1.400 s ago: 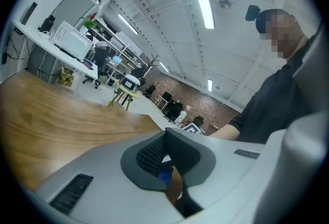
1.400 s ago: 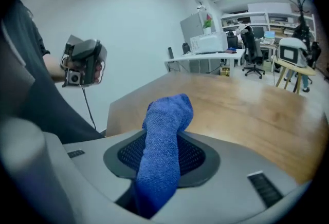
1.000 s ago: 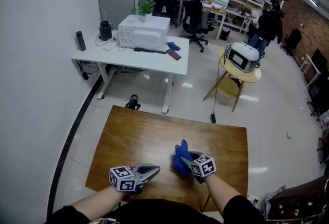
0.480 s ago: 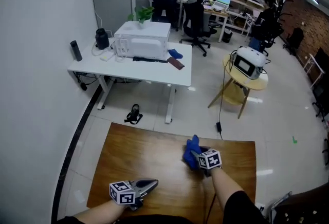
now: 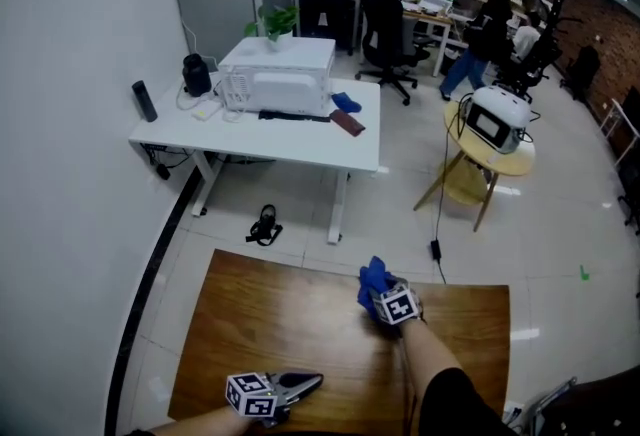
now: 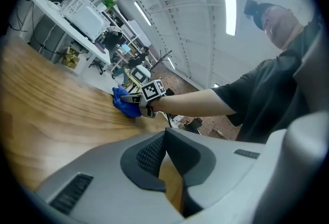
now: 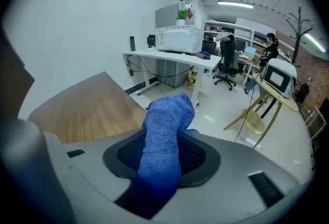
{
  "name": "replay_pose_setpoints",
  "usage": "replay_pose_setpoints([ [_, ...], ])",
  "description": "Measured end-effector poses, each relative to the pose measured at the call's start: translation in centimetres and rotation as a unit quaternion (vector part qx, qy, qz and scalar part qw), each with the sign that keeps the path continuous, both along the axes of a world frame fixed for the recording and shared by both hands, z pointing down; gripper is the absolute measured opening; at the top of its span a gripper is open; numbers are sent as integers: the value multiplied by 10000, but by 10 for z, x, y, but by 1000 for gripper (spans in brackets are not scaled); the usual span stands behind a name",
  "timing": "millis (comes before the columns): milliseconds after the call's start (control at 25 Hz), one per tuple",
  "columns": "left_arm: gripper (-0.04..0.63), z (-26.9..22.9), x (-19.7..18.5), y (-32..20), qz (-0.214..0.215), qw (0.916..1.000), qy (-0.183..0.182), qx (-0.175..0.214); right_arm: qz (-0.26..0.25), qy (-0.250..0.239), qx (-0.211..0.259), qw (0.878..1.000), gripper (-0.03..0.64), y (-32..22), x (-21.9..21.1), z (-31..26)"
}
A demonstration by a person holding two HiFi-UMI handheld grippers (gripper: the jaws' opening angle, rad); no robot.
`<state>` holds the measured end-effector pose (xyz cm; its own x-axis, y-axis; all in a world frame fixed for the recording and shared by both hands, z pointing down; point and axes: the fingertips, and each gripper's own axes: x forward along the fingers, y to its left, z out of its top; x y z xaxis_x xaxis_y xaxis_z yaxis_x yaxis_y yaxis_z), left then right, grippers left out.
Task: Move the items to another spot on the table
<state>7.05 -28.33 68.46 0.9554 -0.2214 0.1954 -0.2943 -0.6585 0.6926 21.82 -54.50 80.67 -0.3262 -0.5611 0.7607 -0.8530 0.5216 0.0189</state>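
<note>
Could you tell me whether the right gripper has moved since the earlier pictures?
Yes. The right gripper, shut on the blue cloth, has moved forward, from the middle to near the far edge of the wooden table.

The wooden table [image 5: 270, 324] lies nearest. At its far edge, right of the middle, the sock [image 5: 372, 275] sits clamped between the jaws of the right gripper [image 5: 381, 292]. The left gripper [image 5: 310, 383] hangs over the near edge, to the left and well apart. Beyond the table stands a desk [image 5: 300, 139], with a microwave [image 5: 282, 76] on it and a bottle [image 5: 145, 101] at its left end. A round side table [image 5: 512, 162] stands to the desk's right and an office chair [image 5: 385, 36] behind the desk.
</note>
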Motion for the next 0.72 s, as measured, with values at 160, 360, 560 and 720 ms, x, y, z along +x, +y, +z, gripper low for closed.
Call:
replay_pose_setpoints([
  [160, -8, 0, -4, 2, -5, 10000, 7, -14, -251, 16, 48, 9997, 164, 10, -7, -2],
  [360, -8, 0, -8, 7, -25, 10000, 15, 1, -318, -3, 44, 9995, 188, 19, -11, 0],
  [560, -8, -6, -13, 16, -78, 9999, 66, -1, -603, -168, -188, 9979, 333, 28, -22, 7],
  [720, -8, -6, -19, 22, -126, 9999, 64, 11, -693, -93, -232, 9973, 384, 39, -20, 4],
])
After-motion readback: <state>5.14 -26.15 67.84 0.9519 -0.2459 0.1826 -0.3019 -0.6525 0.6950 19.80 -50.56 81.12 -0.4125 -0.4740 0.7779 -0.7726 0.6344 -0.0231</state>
